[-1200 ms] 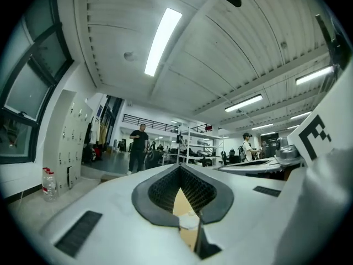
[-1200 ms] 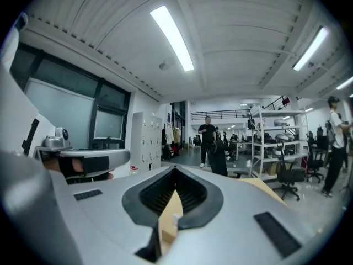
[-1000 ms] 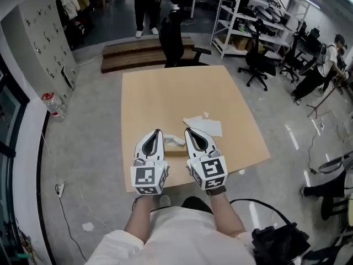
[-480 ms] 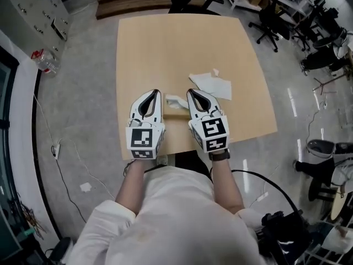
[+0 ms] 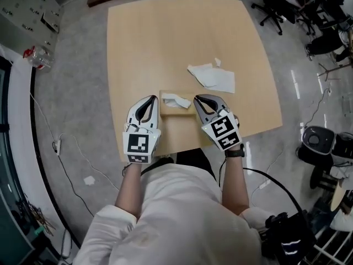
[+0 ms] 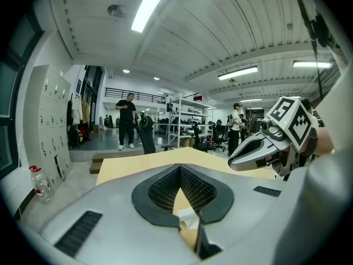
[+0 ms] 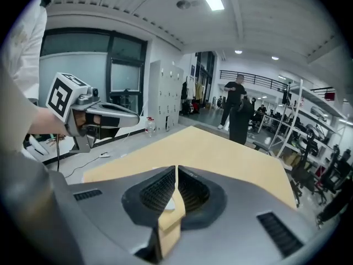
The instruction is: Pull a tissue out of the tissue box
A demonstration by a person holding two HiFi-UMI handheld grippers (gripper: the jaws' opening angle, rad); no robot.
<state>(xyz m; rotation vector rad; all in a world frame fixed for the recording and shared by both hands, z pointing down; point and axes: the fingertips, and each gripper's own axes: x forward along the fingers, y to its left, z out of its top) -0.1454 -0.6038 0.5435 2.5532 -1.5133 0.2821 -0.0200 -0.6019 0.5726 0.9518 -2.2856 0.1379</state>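
A flat tan tissue box (image 5: 177,116) lies near the table's front edge. A white tissue (image 5: 175,100) sticks up from its slot. My left gripper (image 5: 151,98) hangs just left of the box, my right gripper (image 5: 197,98) just right of it. Both are shut and hold nothing. In the left gripper view the left gripper (image 6: 180,167) has its pads together, with the tissue (image 6: 189,218) showing below them. The right gripper view shows the right gripper (image 7: 176,169) shut above the box (image 7: 171,228).
Loose crumpled tissues (image 5: 212,77) and a small scrap (image 5: 217,62) lie on the wooden table (image 5: 165,37) beyond the box. Water bottles (image 5: 34,57) stand on the floor at the left. Office chairs (image 5: 276,10) are at the far right. A person (image 6: 127,120) stands far back.
Both grippers have sunk toward the table and now flank the tissue box. The head camera has tilted further down. The right gripper has turned outward.
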